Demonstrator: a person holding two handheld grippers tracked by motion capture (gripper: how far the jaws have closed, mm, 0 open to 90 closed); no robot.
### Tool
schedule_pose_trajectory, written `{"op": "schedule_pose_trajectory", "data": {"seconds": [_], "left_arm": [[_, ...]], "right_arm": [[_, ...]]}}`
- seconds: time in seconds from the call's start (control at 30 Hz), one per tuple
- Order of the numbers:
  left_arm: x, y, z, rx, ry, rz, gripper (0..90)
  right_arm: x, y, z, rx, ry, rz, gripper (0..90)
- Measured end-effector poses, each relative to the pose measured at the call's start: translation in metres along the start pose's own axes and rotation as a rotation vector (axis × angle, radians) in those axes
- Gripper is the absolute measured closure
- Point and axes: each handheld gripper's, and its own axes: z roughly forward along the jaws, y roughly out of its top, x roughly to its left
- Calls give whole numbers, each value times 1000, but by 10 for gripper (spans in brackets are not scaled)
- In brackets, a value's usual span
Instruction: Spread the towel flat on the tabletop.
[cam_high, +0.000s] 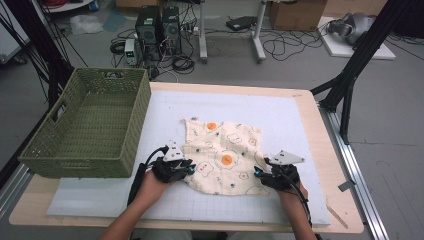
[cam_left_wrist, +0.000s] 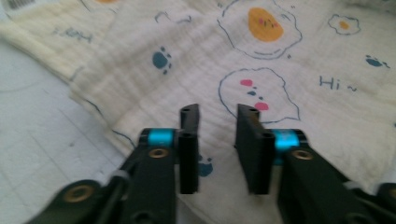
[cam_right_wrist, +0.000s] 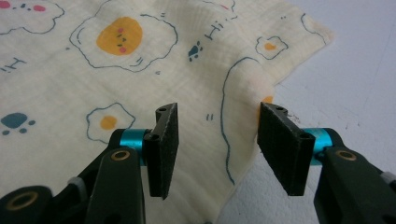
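A cream cloth (cam_high: 225, 155) printed with fried eggs, paw marks and "Hi~" lies rumpled on the white gridded mat (cam_high: 280, 115). My left gripper (cam_high: 189, 167) rests at the cloth's near left edge. In the left gripper view its jaws (cam_left_wrist: 217, 112) stand a little apart above the cloth (cam_left_wrist: 280, 70), pinching nothing. My right gripper (cam_high: 257, 172) is at the cloth's near right corner. In the right gripper view it (cam_right_wrist: 217, 109) is open wide, with a raised fold of the cloth (cam_right_wrist: 243, 84) between the pads, close to the right pad (cam_right_wrist: 280, 144).
A green woven basket (cam_high: 135, 125) stands at the table's left, beside the cloth, with nothing in it. The mat lies on a wooden table (cam_high: 320, 130). Beyond the far edge are computer cases, cables and stand legs on the floor.
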Motion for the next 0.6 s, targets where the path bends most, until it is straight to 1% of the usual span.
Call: {"op": "schedule_pose_trajectory", "data": {"seconds": [0.03,0.07,0.13,0.17,0.23,0.27,0.33,0.37,0.4,0.43,0.47,0.57,0.6], "left_arm": [[-1,-1,2,18,1,10,645],[-1,-1,3,18,5,28,637],[-4,-1,4,16,11,40,650],[-4,-1,4,15,3,48,686],[-7,-1,5,11,-3,74,852],[-7,0,5,14,-1,78,877],[-4,0,6,8,-4,51,885],[-2,1,7,7,24,50,886],[1,3,8,7,41,42,886],[3,4,10,1,54,22,887],[5,6,12,0,68,14,886],[7,11,20,-4,121,2,886],[8,12,21,4,129,-1,886]], "right_arm": [[0,0,0,2,1,1,479],[0,0,1,2,1,1,477],[0,0,1,4,2,0,475],[1,0,1,3,4,1,474],[0,0,0,3,6,2,474],[0,0,1,-1,6,2,474],[0,0,0,-4,5,6,473],[-1,0,0,-4,5,7,473],[-1,0,0,-4,6,8,472],[0,0,0,-4,6,12,471],[0,1,0,-5,5,12,469],[-1,1,0,-9,3,10,465],[-1,1,0,-6,1,11,464]]}}
